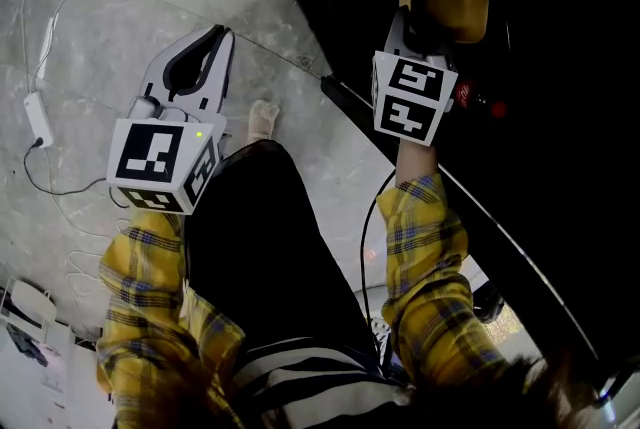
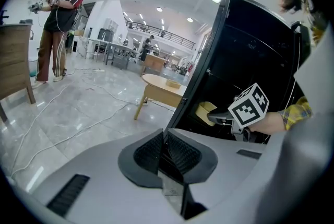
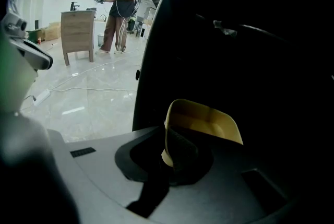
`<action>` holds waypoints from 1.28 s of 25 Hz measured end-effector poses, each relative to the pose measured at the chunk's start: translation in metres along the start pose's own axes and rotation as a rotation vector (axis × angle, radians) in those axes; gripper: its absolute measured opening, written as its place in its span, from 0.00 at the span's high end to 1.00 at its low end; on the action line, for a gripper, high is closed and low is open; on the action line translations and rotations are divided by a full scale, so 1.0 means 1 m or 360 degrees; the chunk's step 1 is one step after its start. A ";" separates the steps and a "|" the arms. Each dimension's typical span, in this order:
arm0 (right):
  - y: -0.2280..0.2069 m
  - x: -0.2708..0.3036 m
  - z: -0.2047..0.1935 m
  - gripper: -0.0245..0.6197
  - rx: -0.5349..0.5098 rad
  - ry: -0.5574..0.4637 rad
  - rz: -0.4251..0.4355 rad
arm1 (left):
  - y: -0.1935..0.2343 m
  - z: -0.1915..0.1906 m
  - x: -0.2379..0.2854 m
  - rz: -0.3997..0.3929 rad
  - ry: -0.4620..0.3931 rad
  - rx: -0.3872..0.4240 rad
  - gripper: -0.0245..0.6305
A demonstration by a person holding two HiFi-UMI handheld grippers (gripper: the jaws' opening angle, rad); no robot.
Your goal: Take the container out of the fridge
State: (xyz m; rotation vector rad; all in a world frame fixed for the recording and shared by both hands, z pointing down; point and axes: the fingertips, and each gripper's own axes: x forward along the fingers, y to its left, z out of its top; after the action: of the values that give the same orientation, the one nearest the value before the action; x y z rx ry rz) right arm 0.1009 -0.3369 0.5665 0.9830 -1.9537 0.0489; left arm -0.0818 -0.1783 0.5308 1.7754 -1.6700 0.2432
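A yellow container [image 3: 206,124] sits inside the dark fridge [image 3: 250,61]. My right gripper [image 3: 166,151] is shut on its near rim. In the head view the same yellow container [image 1: 455,7] shows beyond the right gripper [image 1: 420,22] within the black fridge [image 1: 560,117] opening. From the left gripper view I see the yellow container [image 2: 207,111] held by the right gripper inside the fridge [image 2: 245,66]. My left gripper [image 1: 215,42] hangs over the floor to the left of the fridge, shut [image 2: 165,152] with nothing between the pads.
The marble floor [image 1: 110,7] has cables and a white power adapter [image 1: 38,117]. A round wooden table [image 2: 159,87] stands beyond the fridge. A person [image 3: 121,9] stands by a wooden cabinet [image 3: 78,30] far off. My leg and foot [image 1: 264,117] are below.
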 end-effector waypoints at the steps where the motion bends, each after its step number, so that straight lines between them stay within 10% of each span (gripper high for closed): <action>1: 0.001 -0.005 -0.001 0.90 0.0002 -0.0005 0.0000 | 0.000 0.000 -0.004 0.0007 -0.0004 0.0002 0.91; 32: 0.109 -0.170 0.047 0.90 -0.0175 -0.0182 0.0332 | 0.036 0.021 -0.154 0.0313 -0.0146 -0.0148 0.91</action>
State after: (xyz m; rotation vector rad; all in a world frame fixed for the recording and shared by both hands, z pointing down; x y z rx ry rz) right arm 0.0405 -0.1763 0.4493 0.7215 -2.1343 0.0033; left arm -0.1469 -0.0640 0.4408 1.5761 -1.8926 0.1700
